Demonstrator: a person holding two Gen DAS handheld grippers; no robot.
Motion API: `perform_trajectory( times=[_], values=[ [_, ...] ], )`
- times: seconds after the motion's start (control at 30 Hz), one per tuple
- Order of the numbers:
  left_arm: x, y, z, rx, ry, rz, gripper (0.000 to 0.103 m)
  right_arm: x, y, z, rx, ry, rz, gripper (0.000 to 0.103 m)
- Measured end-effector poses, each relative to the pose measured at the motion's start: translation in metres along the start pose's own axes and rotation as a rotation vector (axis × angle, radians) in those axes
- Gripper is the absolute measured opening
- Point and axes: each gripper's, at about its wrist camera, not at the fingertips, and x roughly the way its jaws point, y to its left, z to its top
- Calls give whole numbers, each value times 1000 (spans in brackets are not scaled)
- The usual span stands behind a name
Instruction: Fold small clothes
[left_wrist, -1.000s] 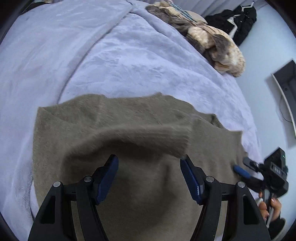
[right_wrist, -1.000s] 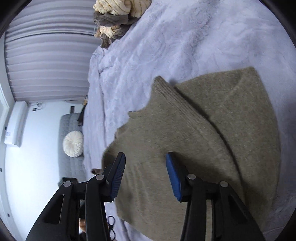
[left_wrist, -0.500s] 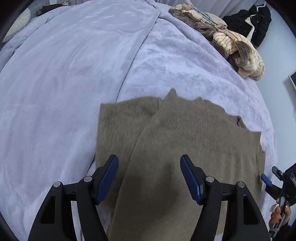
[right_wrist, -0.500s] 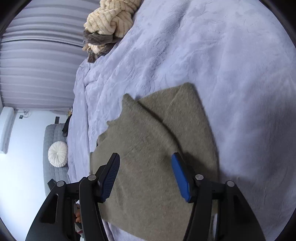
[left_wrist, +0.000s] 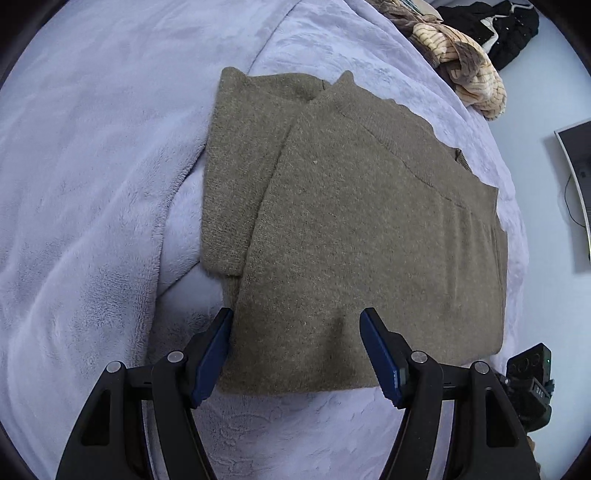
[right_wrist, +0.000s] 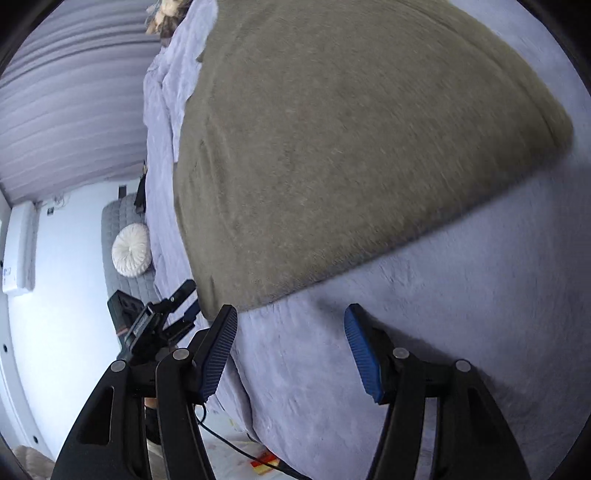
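Catching only the top layer of the sweater (left_wrist: 354, 229) is judged the main risk from here: the garment is already doubled over, with one flap laid across the body, and a shallow pinch at the near hem could peel that flap back and undo the fold. A second risk is noted in the plush blanket (left_wrist: 92, 221) on the bed; its pile could be pinched together with the knit, so that the bedding is dragged along. The thick knit may also spring open if it is let go before being pressed flat.

Left hand-held gripper (left_wrist: 295, 354): jaws spread, nothing between the pads. The sweater's near hem lies at 12 o'clock from the fingertips, just beyond them, and its bottom left corner sits just beside the left pad. The body of the garment extends away toward 12 and 1 o'clock; the uncovered strip is seen at 11 o'clock.

Right hand-held gripper (right_wrist: 291, 350): jaws apart, empty, only blanket seen between them. In this blurred view the sweater fills the field from 10 to 2 o'clock, with its near corner just beside the left pad; contact cannot be told.

A pile of other clothes (left_wrist: 461, 74) lies well apart at the far end of the bed.
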Motion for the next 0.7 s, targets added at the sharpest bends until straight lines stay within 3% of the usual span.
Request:
perform_trajectory(
  times=[0.07, 0.13, 0.17, 0.2, 0.27, 0.4, 0.53, 0.6, 0.7],
  values=[
    [2, 4, 1, -5, 5, -51, 66, -3, -1, 0, 35, -89, 10, 64],
    [8, 6, 6, -8, 35, -105, 18, -5, 1, 3, 71, -172, 23, 64],
    [10, 6, 8, 2, 49, -110, 12, -4, 1, 6, 94, -208, 28, 64],
    [8, 3, 10, 27, 47, -110, 10, -2, 2, 10, 110, -230, 25, 62],
    [-1, -3, 9, 76, 40, -146, 7, 2, 10, 15, 103, -237, -37, 9],
    [-31, -5, 0, 133, -9, -183, 7, -12, 43, 11, -69, -244, -122, 9],
    [-12, 9, -17, 176, 30, -79, 7, -13, 34, 6, -84, -224, -227, 9],
    [7, 25, -22, 145, 69, -43, 7, -4, 22, 6, -79, -202, -273, 9],
    [3, 39, -24, 74, 66, -91, 8, -3, 18, 7, -74, -194, -273, 9]
  ],
)
